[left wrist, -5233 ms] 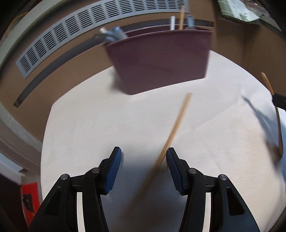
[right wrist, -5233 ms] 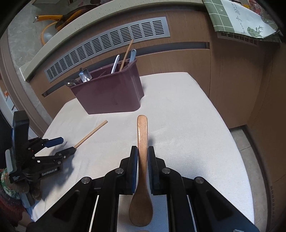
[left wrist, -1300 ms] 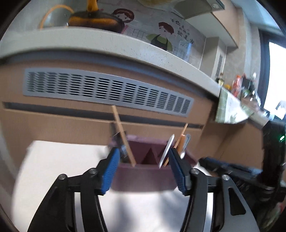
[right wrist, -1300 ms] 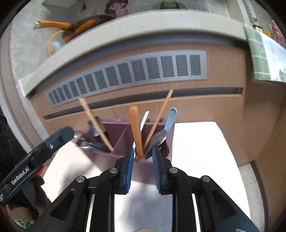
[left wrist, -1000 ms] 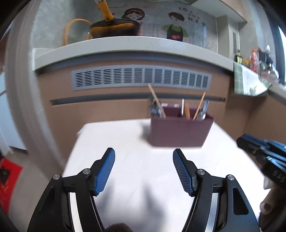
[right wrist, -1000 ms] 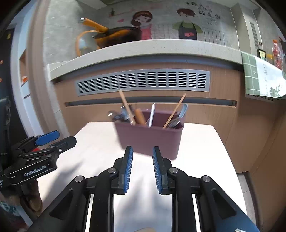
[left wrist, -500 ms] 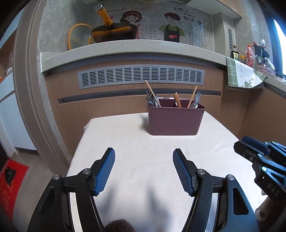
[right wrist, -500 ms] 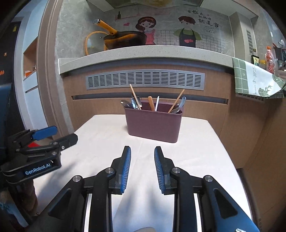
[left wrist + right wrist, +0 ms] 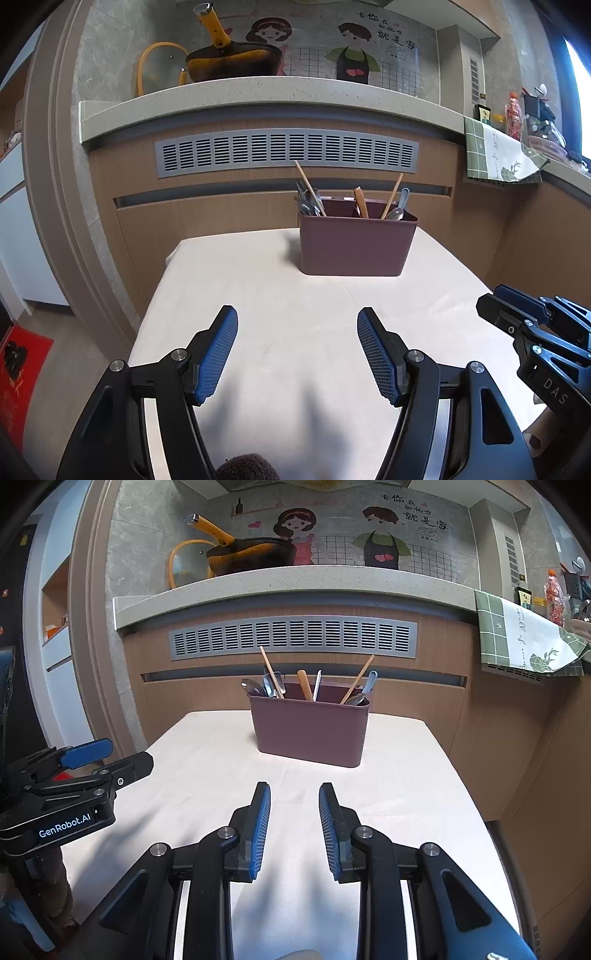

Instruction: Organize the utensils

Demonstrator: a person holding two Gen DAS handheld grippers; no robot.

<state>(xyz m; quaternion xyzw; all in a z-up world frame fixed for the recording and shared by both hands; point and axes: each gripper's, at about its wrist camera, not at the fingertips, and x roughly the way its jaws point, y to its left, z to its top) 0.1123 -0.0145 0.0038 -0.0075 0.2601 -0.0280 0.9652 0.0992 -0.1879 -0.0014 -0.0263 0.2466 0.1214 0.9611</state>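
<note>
Fingers [image 9: 218,350] of the left gripper [image 9: 297,349] stand spread wide with nothing between them, hovering over the near part of the desk [image 9: 295,295]. The right gripper [image 9: 294,829] is also released, its blue pads parted by a narrower gap and holding nothing; it sits level beside the left one, both facing the far end of the desk.

At that far end stands the maroon utensil caddy [image 9: 310,731], upright, its long side running left to right across the cream cloth, well apart from both grippers. The utensils stand on end inside it, handles or tips poking above the rim. One chopstick [image 9: 271,672] leans up and to the left among the metal spoons [image 9: 258,688] at the left end. A second chopstick [image 9: 357,679] leans up and to the right at the right end, beside a blue-handled spoon [image 9: 369,681]. Between them the wooden spoon [image 9: 304,685] stands nearly upright, tilted slightly left, next to a thin metal handle [image 9: 317,685].
</note>
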